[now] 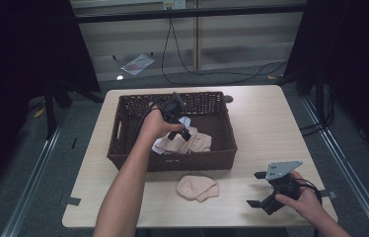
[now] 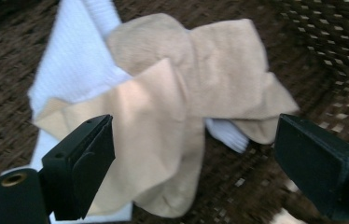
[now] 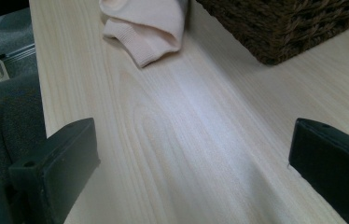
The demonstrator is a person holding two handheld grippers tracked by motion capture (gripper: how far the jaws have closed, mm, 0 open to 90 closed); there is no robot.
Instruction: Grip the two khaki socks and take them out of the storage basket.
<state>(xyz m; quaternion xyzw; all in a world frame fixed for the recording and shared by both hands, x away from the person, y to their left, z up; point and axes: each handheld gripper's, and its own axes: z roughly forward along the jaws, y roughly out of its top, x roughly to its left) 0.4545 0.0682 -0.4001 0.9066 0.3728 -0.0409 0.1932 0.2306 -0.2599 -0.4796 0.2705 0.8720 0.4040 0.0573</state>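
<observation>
A dark wicker basket [image 1: 123,131] stands on the light wooden table [image 1: 266,123]. Inside it lie beige socks [image 2: 182,107] piled over white ones [image 2: 77,60]. My left gripper [image 1: 178,123] hangs open just above that pile, its jaws set wide on either side of the beige cloth with nothing gripped. One folded beige sock [image 1: 198,186] lies on the table in front of the basket, seen again as the sock [image 3: 149,28] in the right gripper view. My right gripper [image 1: 260,189] rests open near the table's front right corner, jaws pointing left toward that sock.
The basket's woven wall [image 3: 280,28] rises to the right of the loose sock. A table edge [image 3: 37,84] runs close along the right gripper's left jaw, with grey floor beyond. Cables [image 1: 212,74] and a paper [image 1: 137,64] lie on the floor behind the table.
</observation>
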